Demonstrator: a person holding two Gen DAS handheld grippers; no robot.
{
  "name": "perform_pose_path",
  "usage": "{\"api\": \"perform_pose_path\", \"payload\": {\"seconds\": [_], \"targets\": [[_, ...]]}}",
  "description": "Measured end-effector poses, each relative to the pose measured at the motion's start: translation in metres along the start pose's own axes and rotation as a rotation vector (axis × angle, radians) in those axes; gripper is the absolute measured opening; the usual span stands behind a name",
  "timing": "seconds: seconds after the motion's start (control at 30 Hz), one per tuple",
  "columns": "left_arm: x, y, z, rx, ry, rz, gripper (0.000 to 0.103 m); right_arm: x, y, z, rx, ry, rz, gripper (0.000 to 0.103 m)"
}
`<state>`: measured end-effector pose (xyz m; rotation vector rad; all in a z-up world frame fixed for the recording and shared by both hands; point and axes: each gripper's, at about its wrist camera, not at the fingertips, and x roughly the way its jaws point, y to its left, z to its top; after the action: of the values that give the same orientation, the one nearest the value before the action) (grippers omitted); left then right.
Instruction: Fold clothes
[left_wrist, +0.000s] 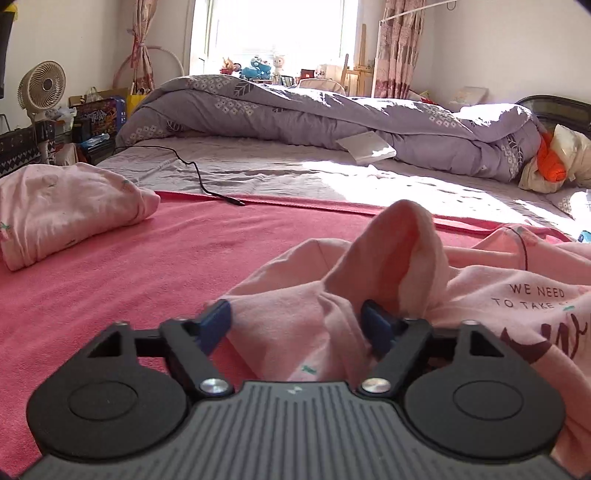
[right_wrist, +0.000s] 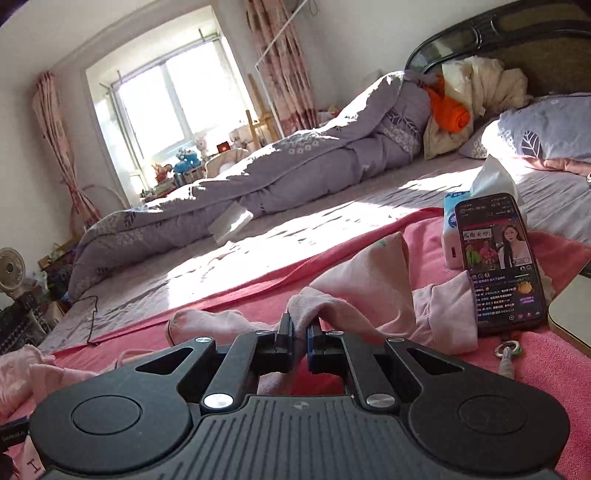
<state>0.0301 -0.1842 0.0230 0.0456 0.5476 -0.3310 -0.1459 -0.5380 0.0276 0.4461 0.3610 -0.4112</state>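
On the bed the red blanket carried my pink shirt, crumpled, my left gripper had its jaws released astride a fold, my right gripper was clenched on a pink sleeve near the phone.

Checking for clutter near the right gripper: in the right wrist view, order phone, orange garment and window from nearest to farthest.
1. phone, propped just right of the right gripper.
2. orange garment, by the headboard, upper right.
3. window, far wall, upper left.
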Motion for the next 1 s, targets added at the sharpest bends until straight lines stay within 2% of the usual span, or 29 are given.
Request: {"api": "perform_pose_path", "payload": {"seconds": [0.03,0.07,0.13,0.2,0.33,0.4,0.43,0.53,0.6,0.63,0.7,0.73,0.77,0.9,0.93,0.97,1.0], "targets": [[0.003,-0.006,-0.001,0.009,0.005,0.002,0.018,0.005,0.0,-0.006,-0.011,0.023,-0.008,0.009],[0.002,-0.005,0.002,0.006,-0.015,0.046,0.006,0.01,0.001,-0.011,-0.021,0.045,-0.015,0.009],[-0.008,0.009,0.015,-0.001,-0.124,0.135,0.006,0.013,0.002,-0.017,-0.035,0.065,-0.025,0.009],[-0.025,0.034,0.041,-0.037,-0.233,0.252,0.005,0.012,0.003,-0.019,-0.051,0.066,-0.027,0.009],[-0.055,0.092,0.093,-0.12,-0.42,0.478,0.005,0.016,0.002,-0.017,-0.042,0.083,0.023,0.013],[-0.053,0.109,0.106,-0.089,-0.423,0.63,0.004,0.019,0.005,-0.019,-0.045,0.1,0.044,0.013],[-0.049,0.119,0.11,-0.087,-0.383,0.651,0.004,0.022,0.009,-0.022,-0.058,0.111,0.035,0.013],[-0.032,0.149,0.097,-0.144,-0.189,0.545,0.006,0.028,0.017,-0.03,-0.094,0.156,0.024,0.016],[-0.034,0.151,0.076,-0.149,-0.136,0.49,0.008,0.023,0.015,-0.034,-0.087,0.156,0.043,0.022],[-0.036,0.15,0.063,-0.141,-0.116,0.467,0.009,0.016,0.01,-0.036,-0.076,0.155,0.061,0.028],[-0.051,0.142,0.036,-0.11,-0.101,0.399,0.023,0.001,0.001,-0.037,-0.062,0.145,0.097,0.035],[-0.06,0.136,0.024,-0.093,-0.104,0.36,0.043,-0.013,-0.005,-0.04,-0.062,0.13,0.129,0.038],[-0.069,0.129,0.011,-0.075,-0.107,0.319,0.05,-0.027,-0.01,-0.043,-0.071,0.119,0.167,0.044],[-0.106,0.097,-0.023,0.002,-0.107,0.162,0.052,-0.096,-0.011,-0.058,-0.184,0.106,0.393,0.049],[-0.114,0.088,-0.03,0.017,-0.102,0.12,0.055,-0.111,-0.008,-0.063,-0.225,0.119,0.474,0.056],[-0.121,0.079,-0.037,0.031,-0.097,0.078,0.058,-0.125,-0.002,-0.069,-0.26,0.137,0.553,0.068],[-0.126,0.07,-0.043,0.049,-0.084,0.03,0.06,-0.137,0.005,-0.074,-0.294,0.155,0.623,0.073]]}}
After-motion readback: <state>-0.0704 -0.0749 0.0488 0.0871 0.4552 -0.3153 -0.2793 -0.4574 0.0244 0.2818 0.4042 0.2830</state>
